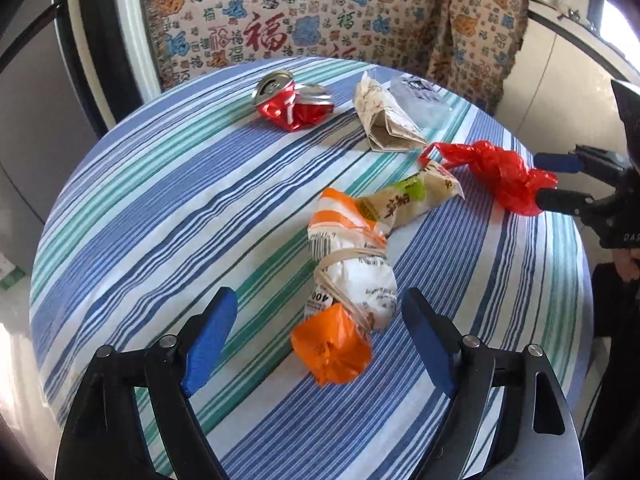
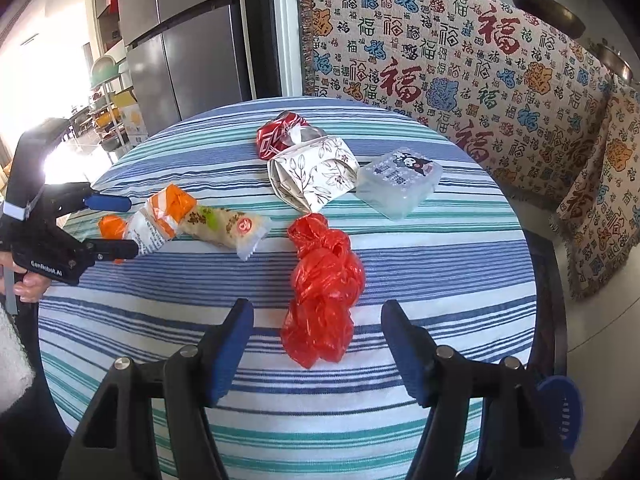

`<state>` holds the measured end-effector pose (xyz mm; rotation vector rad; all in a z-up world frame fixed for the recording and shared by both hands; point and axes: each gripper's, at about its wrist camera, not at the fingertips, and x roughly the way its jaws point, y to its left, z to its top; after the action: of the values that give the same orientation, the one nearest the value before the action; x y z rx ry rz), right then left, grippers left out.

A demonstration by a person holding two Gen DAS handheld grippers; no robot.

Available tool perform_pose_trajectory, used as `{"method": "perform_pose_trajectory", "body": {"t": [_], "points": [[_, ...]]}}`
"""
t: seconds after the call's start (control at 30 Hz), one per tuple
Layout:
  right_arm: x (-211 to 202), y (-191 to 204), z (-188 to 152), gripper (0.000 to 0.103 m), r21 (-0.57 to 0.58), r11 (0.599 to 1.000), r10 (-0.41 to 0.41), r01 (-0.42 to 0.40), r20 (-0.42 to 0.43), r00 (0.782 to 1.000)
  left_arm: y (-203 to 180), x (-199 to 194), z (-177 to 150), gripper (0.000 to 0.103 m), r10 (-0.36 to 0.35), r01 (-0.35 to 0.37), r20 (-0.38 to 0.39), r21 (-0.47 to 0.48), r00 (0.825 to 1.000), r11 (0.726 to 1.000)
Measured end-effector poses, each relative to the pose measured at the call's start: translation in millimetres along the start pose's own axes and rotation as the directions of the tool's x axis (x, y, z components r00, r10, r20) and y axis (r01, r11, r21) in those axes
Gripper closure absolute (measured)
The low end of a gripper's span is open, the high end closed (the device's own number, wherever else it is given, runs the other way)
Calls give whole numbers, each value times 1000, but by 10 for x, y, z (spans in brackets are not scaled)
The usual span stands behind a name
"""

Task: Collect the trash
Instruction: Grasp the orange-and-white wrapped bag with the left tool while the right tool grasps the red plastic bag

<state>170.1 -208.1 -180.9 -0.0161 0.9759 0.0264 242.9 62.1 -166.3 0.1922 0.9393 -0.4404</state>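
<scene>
My left gripper is open, its blue pads standing either side of an orange-and-white plastic bag bundle without touching it. A beige snack wrapper lies just beyond. My right gripper is open around the near end of a knotted red plastic bag, pads apart from it. Farther back lie a crushed red can, a folded leaf-print carton and a clear plastic tub. The left gripper also shows at the left of the right wrist view, straddling the bundle.
Everything lies on a round table with a blue, green and white striped cloth. A patterned blanket covers a sofa behind it. A steel fridge stands at the back left. A hand holds the left gripper.
</scene>
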Motion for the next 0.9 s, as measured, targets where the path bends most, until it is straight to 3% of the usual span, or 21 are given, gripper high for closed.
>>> {"method": "perform_pose_trajectory", "body": {"t": [0.17,0.3,0.5,0.57,0.63,0.9], "points": [[293,-12,154,35,37,998,47,-44,-75,996,-152,151,55,18,7,-6,-27,35,1000,999],[474,38,162,35,19,1000,22,-20,-103,994,-241,217,36,21,51,-48,-36,66,998,997],[581,-4,115,35,-10,1000,-21,20,-111,994,-130,226,39,19,80,-80,-25,6,997,997],[568,-25,107,35,-15,1000,-15,14,-111,994,-37,232,43,27,68,-69,-28,-34,997,997],[557,-50,107,36,-15,1000,-23,22,-127,992,19,210,40,41,80,-81,-20,-56,997,995],[344,-65,170,36,-53,998,-26,23,-66,997,23,191,16,42,94,-95,-15,-70,995,993]]}}
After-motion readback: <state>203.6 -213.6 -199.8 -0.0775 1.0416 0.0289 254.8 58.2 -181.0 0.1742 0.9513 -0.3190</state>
